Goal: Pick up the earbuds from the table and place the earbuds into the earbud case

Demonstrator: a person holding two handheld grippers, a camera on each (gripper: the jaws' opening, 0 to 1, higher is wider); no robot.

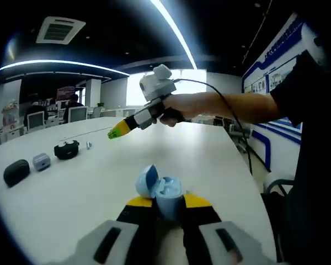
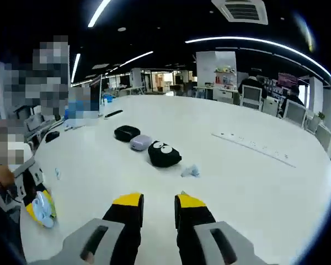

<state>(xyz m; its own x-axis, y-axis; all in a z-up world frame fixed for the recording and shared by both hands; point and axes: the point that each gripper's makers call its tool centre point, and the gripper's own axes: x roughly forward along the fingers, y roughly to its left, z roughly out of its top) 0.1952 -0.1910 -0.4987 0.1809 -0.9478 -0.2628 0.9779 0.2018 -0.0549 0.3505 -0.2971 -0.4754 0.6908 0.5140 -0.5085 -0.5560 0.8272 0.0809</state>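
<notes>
Case (image 1: 161,190) sits lid-open, clamped in the left claw (image 1: 168,205), steadied for loading, while the right claw (image 2: 157,203) hangs released above the surface (image 2: 254,182), facing a pale earbud (image 2: 190,171).

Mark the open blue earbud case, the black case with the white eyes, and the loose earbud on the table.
open blue earbud case (image 1: 164,193), left gripper view, on its body between the jaws
black case (image 2: 164,154), right gripper view, top surface
loose earbud (image 2: 190,171), right gripper view, its middle

1. The counter (image 2: 254,182) is white, smooth and softly glossy.
2. The earbud case (image 1: 163,190) looks like smooth pale-blue plastic with a slight sheen.
3. The black pouch (image 2: 164,154) looks matt.
4. The left hand-held gripper (image 1: 168,205) has matt black and yellow jaws.
</notes>
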